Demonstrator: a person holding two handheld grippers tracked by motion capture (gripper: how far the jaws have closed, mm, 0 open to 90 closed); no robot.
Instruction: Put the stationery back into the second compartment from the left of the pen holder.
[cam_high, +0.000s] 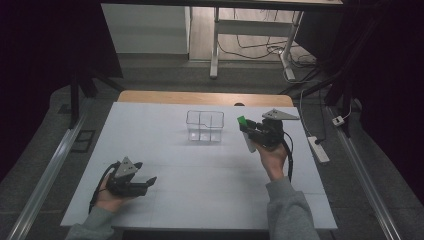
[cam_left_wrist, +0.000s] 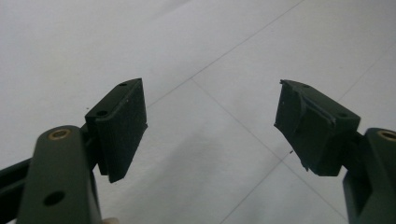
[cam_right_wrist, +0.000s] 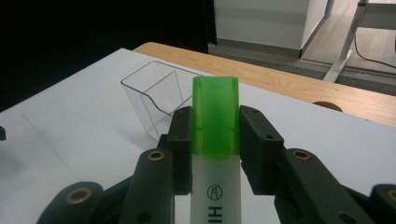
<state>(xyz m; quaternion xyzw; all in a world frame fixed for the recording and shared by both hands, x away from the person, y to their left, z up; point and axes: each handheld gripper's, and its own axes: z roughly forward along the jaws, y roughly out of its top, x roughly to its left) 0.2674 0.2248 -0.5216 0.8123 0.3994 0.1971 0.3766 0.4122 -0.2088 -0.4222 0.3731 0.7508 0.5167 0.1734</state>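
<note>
The right gripper (cam_high: 246, 131) was clamped on a highlighter (cam_high: 246, 134), held above the white table (cam_high: 210, 200) just to the right of a clear bin (cam_high: 205, 125). In the right gripper view the two jaws pressed against the sides of the highlighter (cam_right_wrist: 215, 140), meeting it around the join between its translucent green cap and its white barrel, with the cap standing up past the pads. Black lettering and a small logo showed on the barrel below the cap. The bin (cam_right_wrist: 156, 95) stood on the table beyond and to the left of the cap; it was see-through and had inner dividers. A strip of wooden tabletop (cam_right_wrist: 289, 84) ran along the far edge of the white surface. The left gripper (cam_high: 145, 183) rested low at the near left of the table, held in the left hand (cam_high: 107, 197), well apart from the bin. Its jaws stood wide apart with nothing between them, over bare white table (cam_left_wrist: 205, 60) crossed by thin lines.
</note>
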